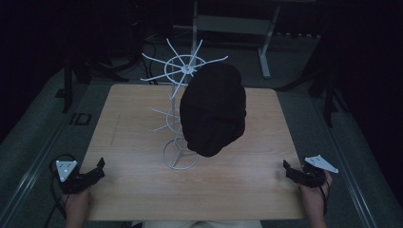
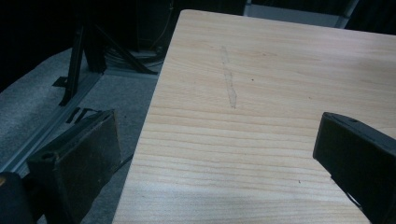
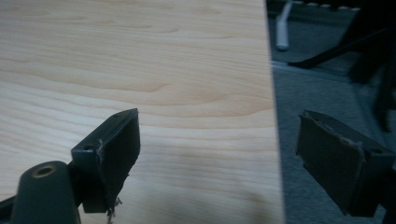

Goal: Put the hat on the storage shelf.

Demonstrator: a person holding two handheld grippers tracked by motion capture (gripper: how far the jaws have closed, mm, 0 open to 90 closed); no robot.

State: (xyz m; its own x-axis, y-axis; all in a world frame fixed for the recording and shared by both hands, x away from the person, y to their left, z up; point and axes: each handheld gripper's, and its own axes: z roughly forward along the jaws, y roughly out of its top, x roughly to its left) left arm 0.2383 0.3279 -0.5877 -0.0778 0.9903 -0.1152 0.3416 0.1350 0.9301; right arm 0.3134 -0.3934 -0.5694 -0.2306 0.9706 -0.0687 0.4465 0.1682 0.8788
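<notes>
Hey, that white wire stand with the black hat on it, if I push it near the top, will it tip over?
Probably yes. The wire rack is tall and thin on a small ring base, so it looks light. The black hat hangs off one side, high up, likely pulling it off balance that way. The hat itself looks soft and would likely sag when lifted.

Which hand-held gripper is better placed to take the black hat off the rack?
Probably right: the black hat hangs on the white wire rack's right side, nearer the right hand-held gripper. Both are open.
</notes>
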